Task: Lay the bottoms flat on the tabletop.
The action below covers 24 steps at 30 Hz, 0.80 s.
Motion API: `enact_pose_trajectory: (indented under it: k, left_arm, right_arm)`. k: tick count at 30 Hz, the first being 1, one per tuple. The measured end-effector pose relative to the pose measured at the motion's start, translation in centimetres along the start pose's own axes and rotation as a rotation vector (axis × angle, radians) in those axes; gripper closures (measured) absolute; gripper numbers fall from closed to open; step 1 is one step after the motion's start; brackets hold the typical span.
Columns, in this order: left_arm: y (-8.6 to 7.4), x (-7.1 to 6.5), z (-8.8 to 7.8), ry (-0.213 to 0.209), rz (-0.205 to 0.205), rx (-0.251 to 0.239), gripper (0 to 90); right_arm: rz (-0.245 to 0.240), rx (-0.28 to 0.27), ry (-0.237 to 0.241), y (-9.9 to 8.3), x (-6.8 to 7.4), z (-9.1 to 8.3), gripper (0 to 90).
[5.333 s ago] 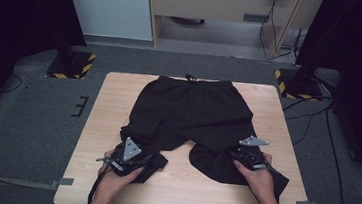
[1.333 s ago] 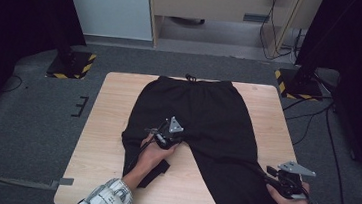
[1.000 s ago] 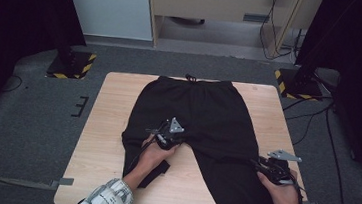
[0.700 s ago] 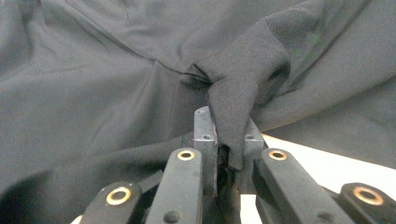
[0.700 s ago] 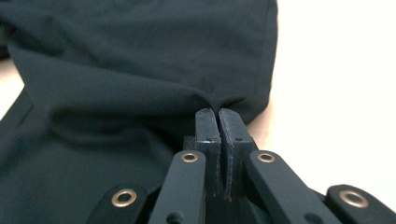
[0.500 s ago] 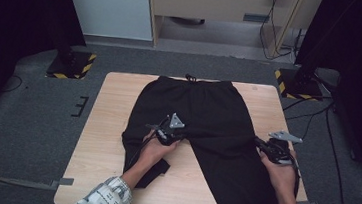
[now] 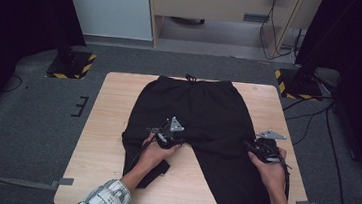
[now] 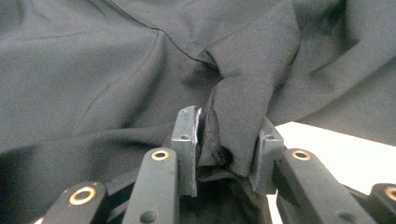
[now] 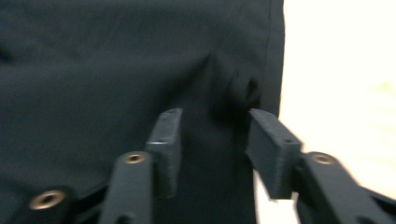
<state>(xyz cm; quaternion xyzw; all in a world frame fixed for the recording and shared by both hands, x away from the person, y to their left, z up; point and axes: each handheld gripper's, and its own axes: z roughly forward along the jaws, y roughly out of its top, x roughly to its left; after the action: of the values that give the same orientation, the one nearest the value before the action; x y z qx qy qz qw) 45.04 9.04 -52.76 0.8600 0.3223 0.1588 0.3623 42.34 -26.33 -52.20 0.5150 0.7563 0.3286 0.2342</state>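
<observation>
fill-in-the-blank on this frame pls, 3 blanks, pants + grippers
1. The black pants lie on a light ____ table.
2. In the left gripper view, a fold of ____ fabric sits between the jaws of the left gripper.
3. In the high view, the right gripper rests at the pants' ____ edge.

Missing words: wooden; black; right

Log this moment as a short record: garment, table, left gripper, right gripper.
garment: black trousers spread flat, waistband at the far edge
table: light wooden table
left gripper: left gripper at the crotch, a fold of cloth between its jaws, which have just been opening
right gripper: right gripper at the outer seam of one leg, jaws apart over the cloth, just been opening
</observation>
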Motion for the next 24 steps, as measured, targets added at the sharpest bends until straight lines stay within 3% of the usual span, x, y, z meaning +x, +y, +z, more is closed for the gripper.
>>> enact_pose_trajectory:
  k: [2, 10, 12, 19, 24]
  left_arm:
    - [0.0, 0.0, 0.0, 0.001, 0.001, 0.0, 66.4]
    - [-0.1, -0.6, 0.0, 0.001, 0.014, -0.001, 56.2]
    - [0.0, -0.8, 0.0, -0.001, 0.015, -0.003, 53.2]
    - [0.2, -1.2, -0.6, 0.006, 0.015, -0.029, 46.3]
    - [0.0, -1.2, -1.7, 0.019, 0.007, -0.054, 45.0]
  right_arm:
    - [-0.011, 0.013, -0.011, -1.1, 0.3, -0.1, 45.6]
    - [0.012, -0.028, -0.007, -3.4, 0.9, -1.7, 44.4]
    - [0.031, -0.018, -0.003, -4.0, 1.0, -2.5, 43.9]
    - [0.019, 0.023, 0.005, -6.2, 1.7, -5.5, 42.7]
    - [0.025, 0.037, 0.028, -6.8, 1.9, -6.8, 34.0]
